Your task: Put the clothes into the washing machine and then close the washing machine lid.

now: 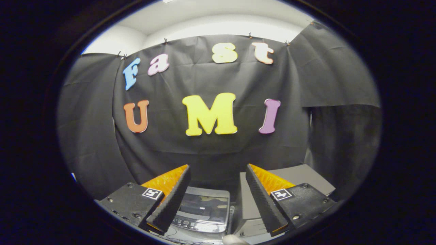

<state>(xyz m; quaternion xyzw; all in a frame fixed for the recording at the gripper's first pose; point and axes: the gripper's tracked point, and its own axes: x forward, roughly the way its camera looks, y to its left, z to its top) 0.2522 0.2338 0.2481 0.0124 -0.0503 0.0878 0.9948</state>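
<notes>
- My fingers [218, 200] stand wide apart, holding nothing.
- The washing machine [202, 211] sits low between them, toward six o'clock, its lid [204, 204] seemingly down.
- I cannot pick out the clothes for certain.

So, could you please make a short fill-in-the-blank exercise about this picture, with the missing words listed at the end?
1. The gripper has its fingers spread ____, with nothing held between them.
2. The washing machine sits below and ____ the two fingers.
3. The lid of the washing machine is ____.
4. A grey box stands beside the machine, behind the ____ finger.

Missing words: open; between; closed; right
</notes>
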